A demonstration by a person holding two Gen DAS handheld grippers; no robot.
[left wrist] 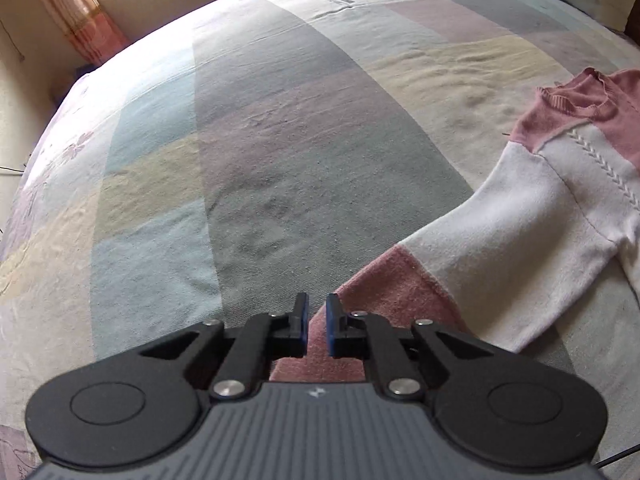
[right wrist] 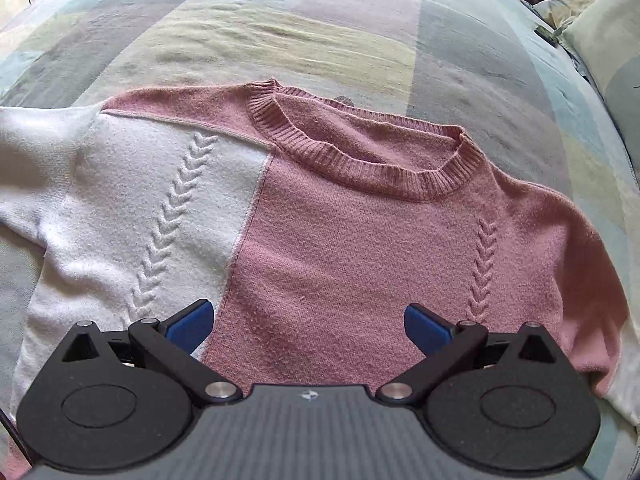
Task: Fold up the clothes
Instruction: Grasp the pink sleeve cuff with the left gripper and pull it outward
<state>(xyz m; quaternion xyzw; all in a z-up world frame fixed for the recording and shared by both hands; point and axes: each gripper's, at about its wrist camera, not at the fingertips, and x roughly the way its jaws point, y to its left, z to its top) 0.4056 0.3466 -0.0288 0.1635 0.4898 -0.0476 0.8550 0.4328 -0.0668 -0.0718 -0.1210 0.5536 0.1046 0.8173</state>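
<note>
A pink and white knitted sweater (right wrist: 320, 220) lay flat on a bed covered with a pastel patchwork sheet (left wrist: 260, 160), front side up, with its ribbed round collar (right wrist: 360, 152) toward the far side. The body was divided into a white panel on the left and a pink panel on the right, each carrying a raised chevron braid running near to far. In the left wrist view, one sleeve (left wrist: 460, 248) extended from the sweater at the right toward the near centre; it was white along its upper length and pink at the cuff end. The left gripper (left wrist: 317, 326) pointed steeply down over that pink cuff end, its blue-padded fingers (left wrist: 332, 326) drawn almost together with only a narrow gap showing between them; pink fabric lay in that gap and beneath the tool, but whether the pads actually pinched the cloth could not be told. The right gripper (right wrist: 308, 326) hung above the near part of the sweater body, close to the seam between the white and pink panels, with its fingers spread wide and nothing between them. A curtain (left wrist: 76, 12) and part of a window showed at the far left of the room, and a pillow (right wrist: 600, 48) lay at the far right of the bed.
</note>
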